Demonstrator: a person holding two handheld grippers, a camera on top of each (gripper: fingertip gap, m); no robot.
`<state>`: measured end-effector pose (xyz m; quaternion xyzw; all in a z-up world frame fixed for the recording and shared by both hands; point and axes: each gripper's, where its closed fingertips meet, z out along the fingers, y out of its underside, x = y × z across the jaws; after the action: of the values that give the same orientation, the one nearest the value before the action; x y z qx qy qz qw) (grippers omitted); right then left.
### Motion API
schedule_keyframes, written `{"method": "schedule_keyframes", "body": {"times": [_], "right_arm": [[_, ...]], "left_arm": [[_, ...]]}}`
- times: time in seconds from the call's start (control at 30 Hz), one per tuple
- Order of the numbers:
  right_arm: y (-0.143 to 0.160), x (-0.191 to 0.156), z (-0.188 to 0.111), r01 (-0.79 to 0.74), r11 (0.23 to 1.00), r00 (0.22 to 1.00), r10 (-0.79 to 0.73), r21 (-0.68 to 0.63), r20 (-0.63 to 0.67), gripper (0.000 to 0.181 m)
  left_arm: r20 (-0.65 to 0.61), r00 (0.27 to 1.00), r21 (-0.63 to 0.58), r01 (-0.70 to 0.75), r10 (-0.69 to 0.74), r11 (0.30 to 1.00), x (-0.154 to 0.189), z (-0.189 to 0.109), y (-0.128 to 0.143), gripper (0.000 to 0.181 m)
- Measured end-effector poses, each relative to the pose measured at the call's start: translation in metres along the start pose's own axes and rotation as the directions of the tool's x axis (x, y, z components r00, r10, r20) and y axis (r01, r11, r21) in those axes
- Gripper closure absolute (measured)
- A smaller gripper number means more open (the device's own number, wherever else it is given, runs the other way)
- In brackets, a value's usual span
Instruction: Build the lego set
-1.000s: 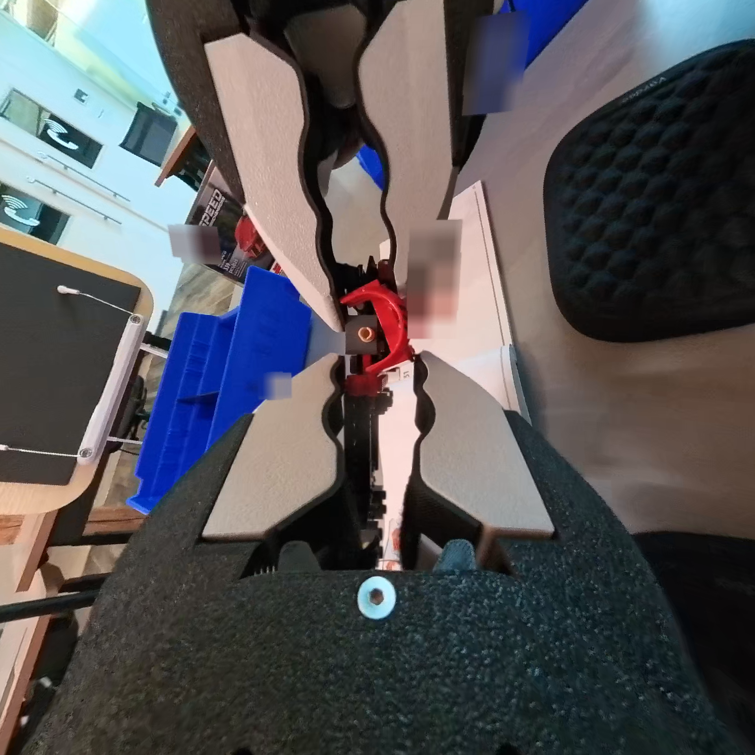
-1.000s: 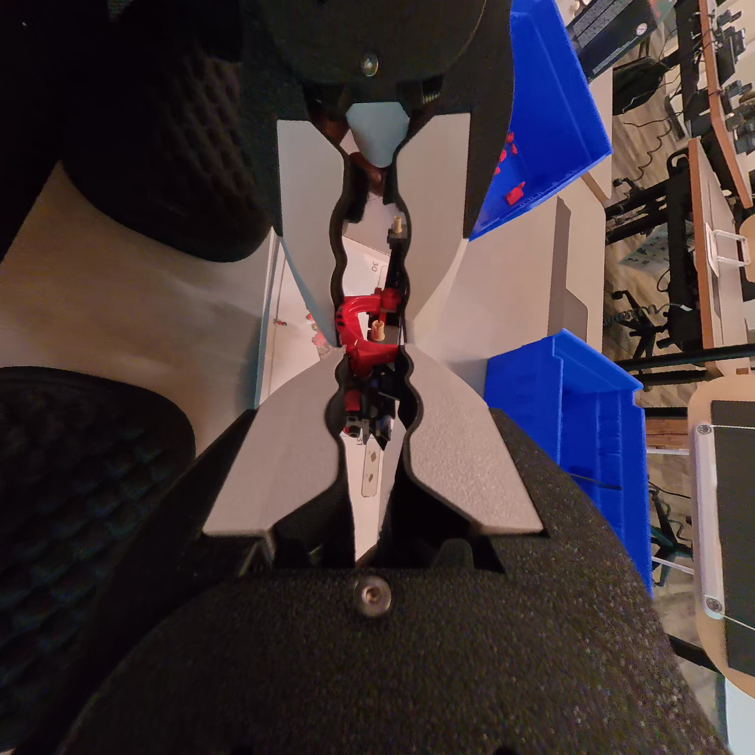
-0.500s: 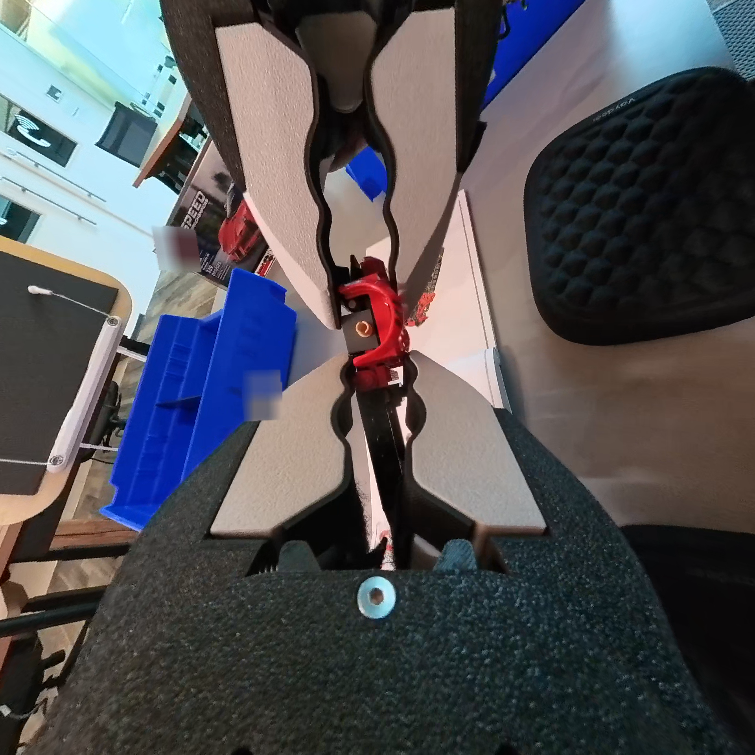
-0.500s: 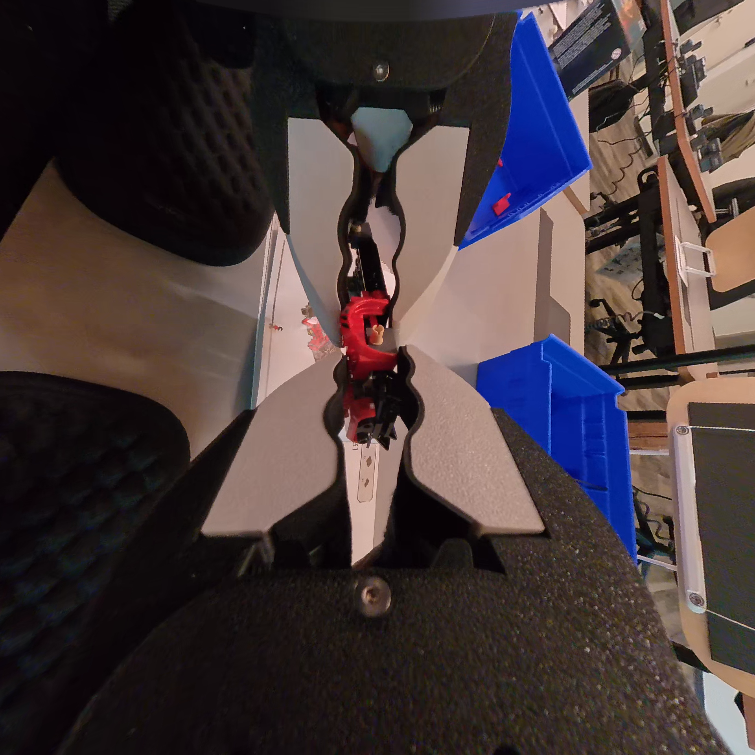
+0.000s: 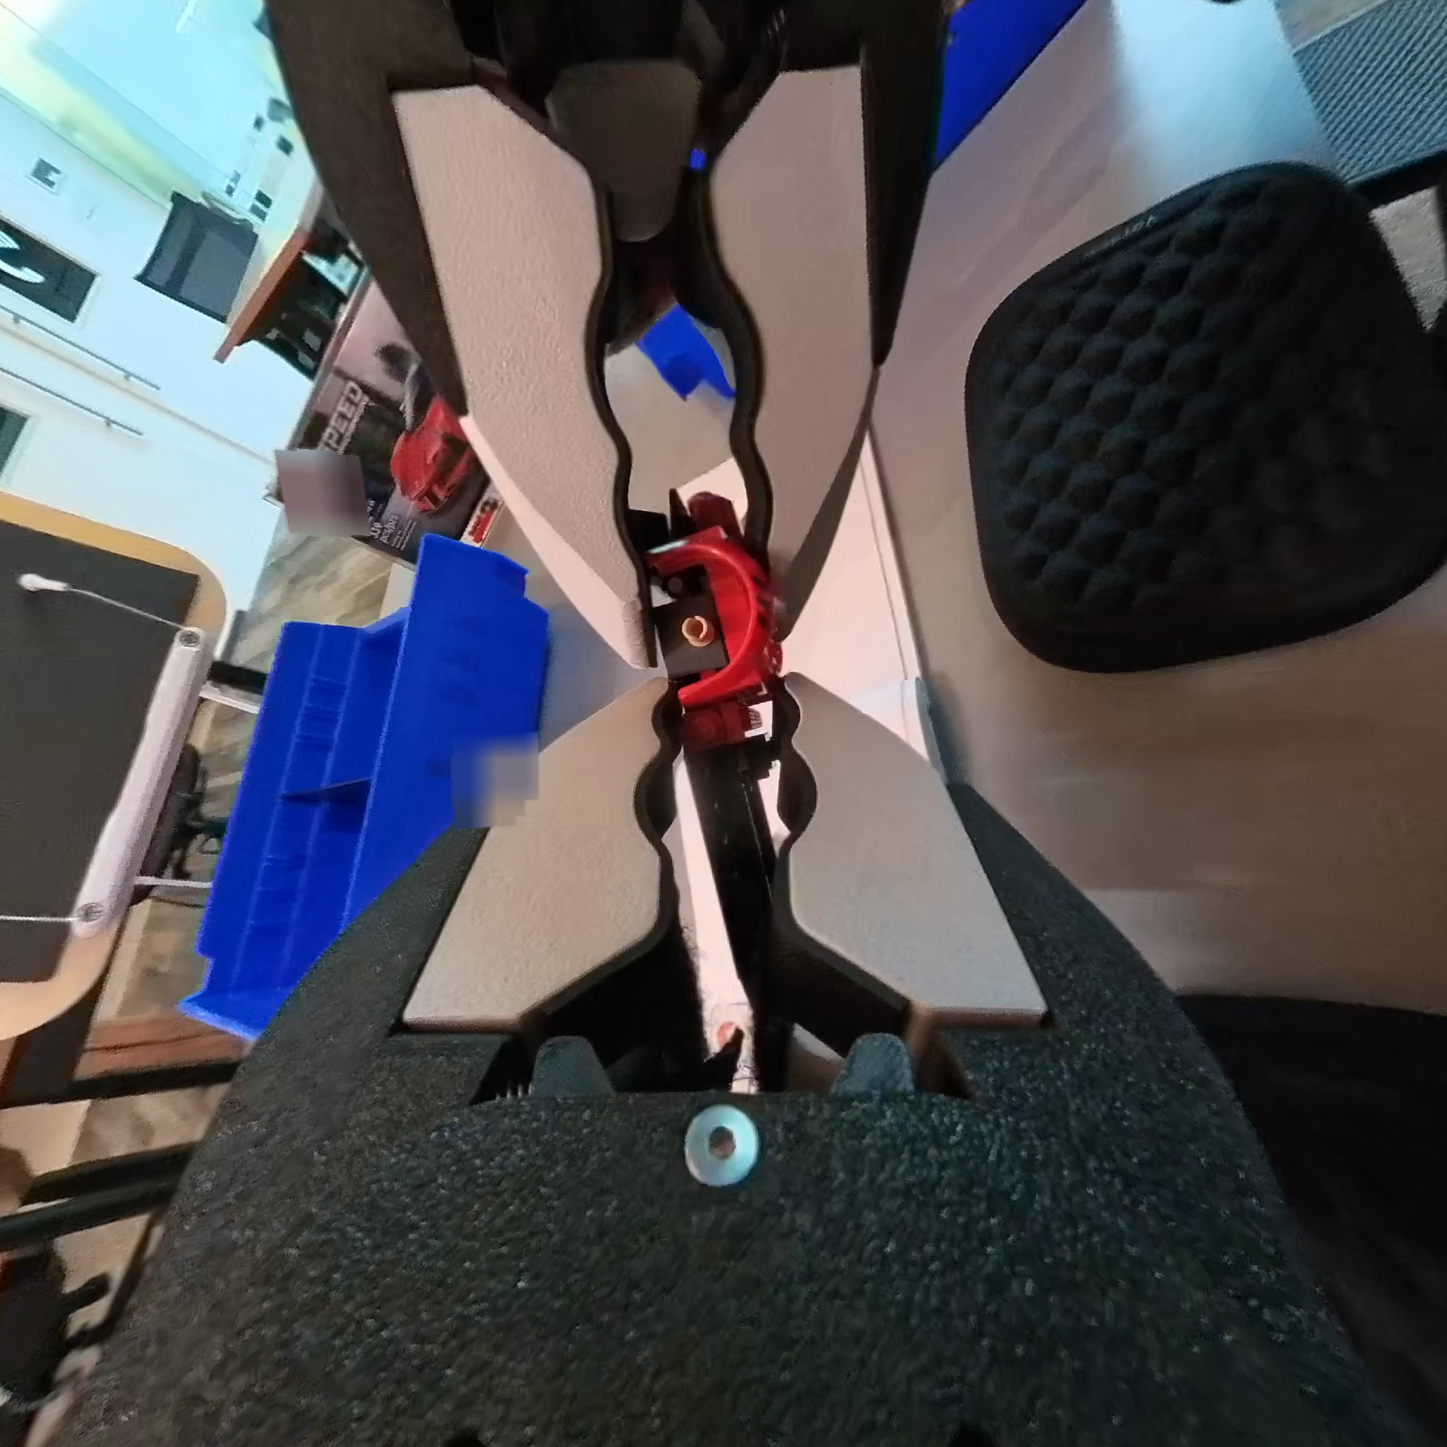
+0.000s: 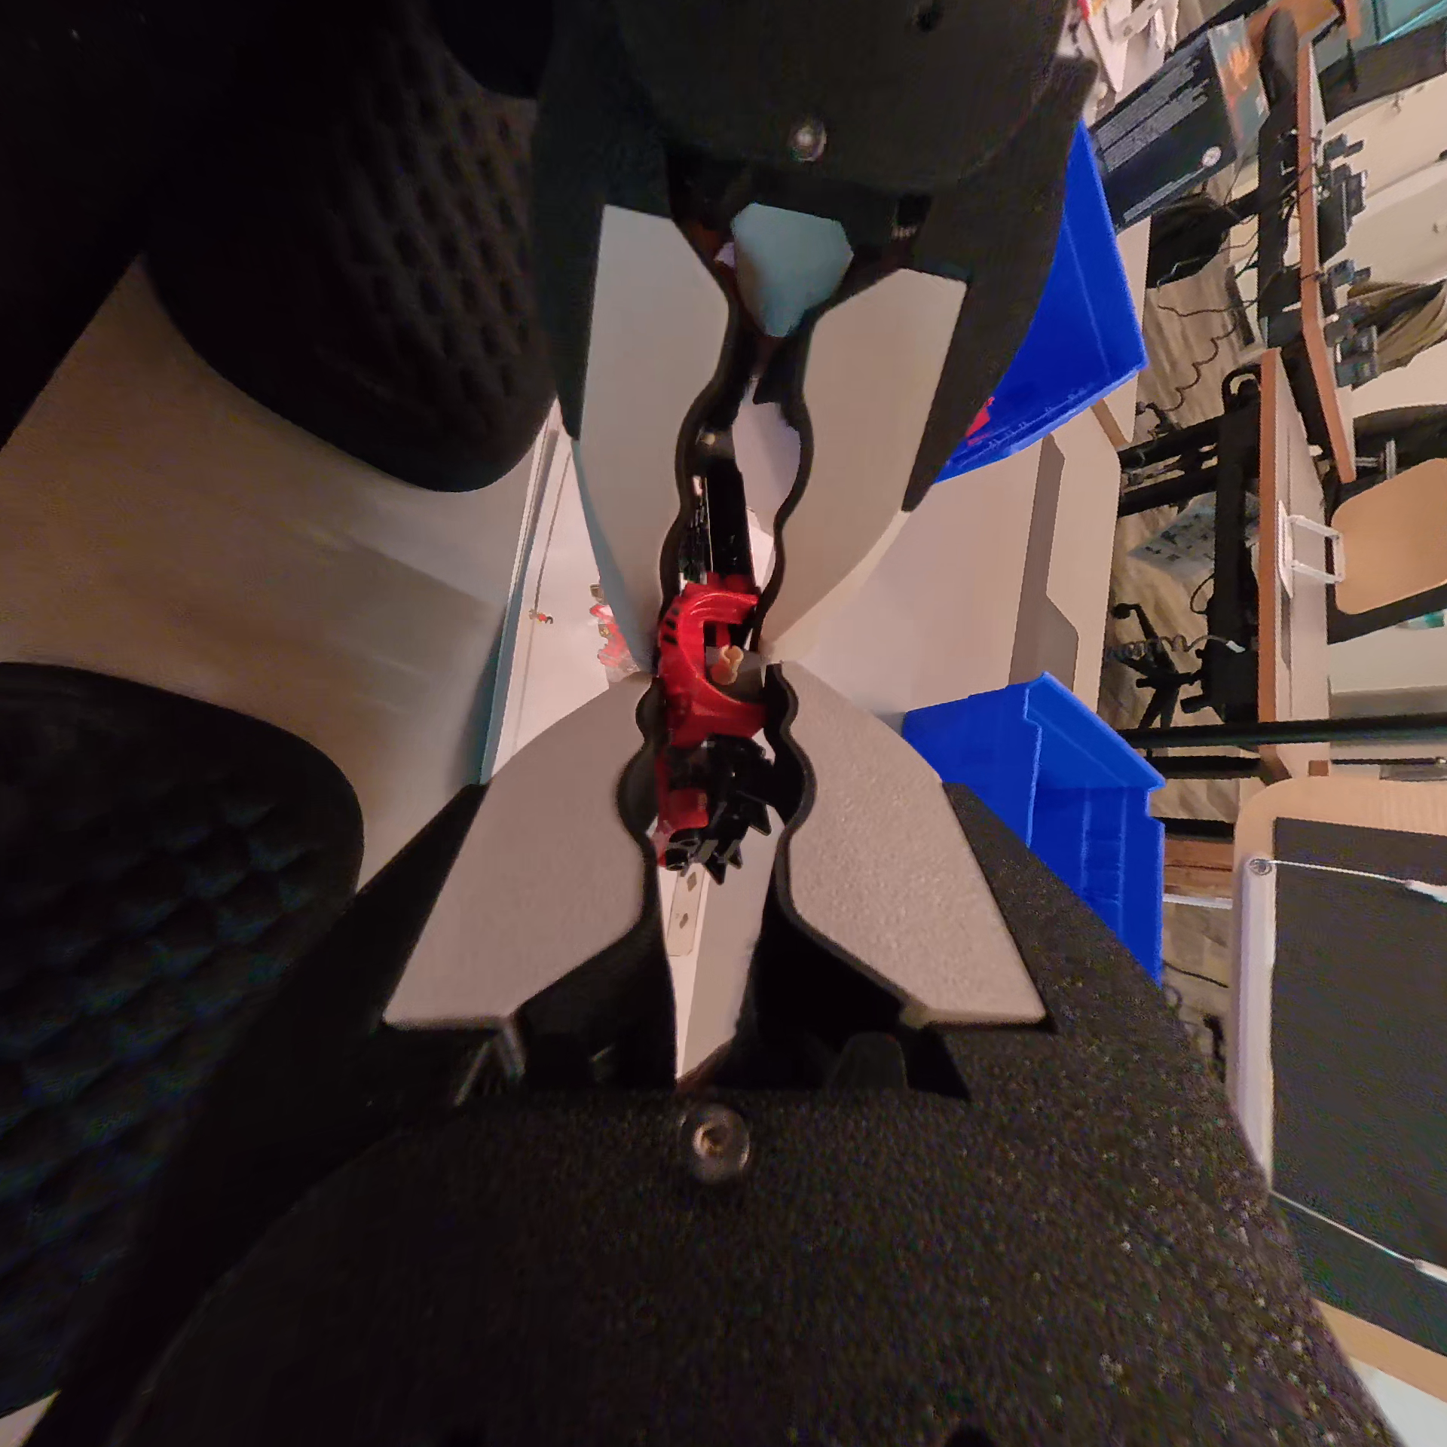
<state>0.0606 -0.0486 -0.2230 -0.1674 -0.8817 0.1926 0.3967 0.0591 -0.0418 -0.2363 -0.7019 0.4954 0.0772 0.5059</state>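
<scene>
Mid-frame, the left gripper (image 5: 720,697) clamps the lego model (image 5: 716,626). The right gripper (image 6: 709,689) clamps its opposite end, tip to tip.

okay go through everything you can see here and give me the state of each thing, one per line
left gripper: shut on the lego build, held tip to tip with the other gripper.
right gripper: shut on the lego build from the opposite end.
lego build: red and black, partly assembled, held off the table between both grippers.
blue bin: on the table, tipped in this view, contents hidden.
black cushion: lying flat on the table.
</scene>
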Motion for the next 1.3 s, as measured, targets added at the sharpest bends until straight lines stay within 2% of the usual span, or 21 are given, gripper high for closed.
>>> {"method": "schedule_keyframes", "body": {"times": [0.17, 0.27, 0.4, 0.47, 0.53, 0.57, 0.63, 0.73, 0.8, 0.87, 0.93, 1.03, 1.1, 1.2, 1.3], "right_arm": [[-0.001, -0.003, 0.001, 0.036, 0.998, 0.999, -0.036, -0.048, -0.003, 0.157], [-0.002, -0.003, 0.0, 0.024, 0.999, 1.0, -0.024, -0.034, -0.003, 0.157], [0.018, 0.004, 0.001, -0.173, 0.985, 0.985, 0.172, 0.011, 0.02, 0.158], [0.021, 0.006, 0.001, -0.375, 0.92, 0.926, 0.365, 0.116, 0.098, 0.158], [0.025, 0.012, -0.001, -0.602, 0.77, 0.798, 0.564, 0.213, 0.214, 0.158], [0.032, 0.013, 0.0, -0.692, 0.689, 0.721, 0.641, 0.216, 0.263, 0.159], [0.056, 0.005, 0.012, -0.798, 0.588, 0.597, 0.736, 0.136, 0.319, 0.159], [0.078, 0.002, 0.02, -0.852, 0.511, 0.516, 0.781, 0.117, 0.351, 0.159], [0.083, 0.007, 0.015, -0.849, 0.509, 0.526, 0.784, 0.144, 0.33, 0.159], [0.091, 0.006, 0.01, -0.817, 0.561, 0.576, 0.775, 0.135, 0.259, 0.158], [0.115, -0.003, 0.011, -0.817, 0.575, 0.574, 0.806, 0.039, 0.148, 0.158], [0.17, -0.027, 0.018, -0.844, 0.512, 0.526, 0.848, -0.16, -0.057, 0.158], [0.186, -0.042, 0.023, -0.834, 0.5, 0.532, 0.841, -0.233, -0.1, 0.158], [0.194, -0.053, 0.027, -0.829, 0.485, 0.53, 0.84, -0.279, -0.117, 0.157], [0.194, -0.053, 0.022, -0.849, 0.448, 0.492, 0.863, -0.28, -0.111, 0.134]], "left_arm": [[-0.044, 0.998, 0.02, 0.045, -0.044, 0.999, 0.004, -0.001, 0.0, 0.159], [-0.06, 0.996, 0.032, 0.067, -0.065, 0.997, 0.005, -0.001, -0.001, 0.158], [-0.102, 0.98, 0.061, 0.179, -0.173, 0.982, -0.003, -0.007, 0.003, 0.142], [-0.142, 0.951, 0.063, 0.284, -0.273, 0.957, -0.007, -0.012, 0.011, 0.127], [-0.151, 0.915, 0.07, 0.387, -0.373, 0.92, -0.014, -0.016, 0.017, 0.116], [-0.149, 0.899, 0.09, 0.427, -0.412, 0.9, -0.017, -0.018, 0.019, 0.121], [-0.147, 0.873, 0.106, 0.481, -0.465, 0.87, -0.018, -0.02, 0.025, 0.123], [-0.126, 0.868, 0.051, 0.489, -0.48, 0.871, -0.009, -0.013, 0.043, 0.121], [-0.115, 0.882, 0.046, 0.465, -0.457, 0.884, -0.002, -0.01, 0.045, 0.122], [-0.108, 0.901, 0.056, 0.428, -0.42, 0.902, 0.007, -0.007, 0.044, 0.123], [-0.101, 0.914, 0.053, 0.4, -0.394, 0.915, 0.013, -0.003, 0.046, 0.125], [-0.1, 0.92, 0.03, 0.383, -0.378, 0.923, 0.021, 0.004, 0.052, 0.126], [-0.113, 0.919, 0.02, 0.383, -0.378, 0.924, 0.027, 0.007, 0.052, 0.125], [-0.12, 0.915, 0.018, 0.389, -0.385, 0.921, 0.032, 0.01, 0.05, 0.123], [-0.135, 0.897, 0.006, 0.425, -0.42, 0.905, 0.037, 0.011, 0.052, 0.122]]}}
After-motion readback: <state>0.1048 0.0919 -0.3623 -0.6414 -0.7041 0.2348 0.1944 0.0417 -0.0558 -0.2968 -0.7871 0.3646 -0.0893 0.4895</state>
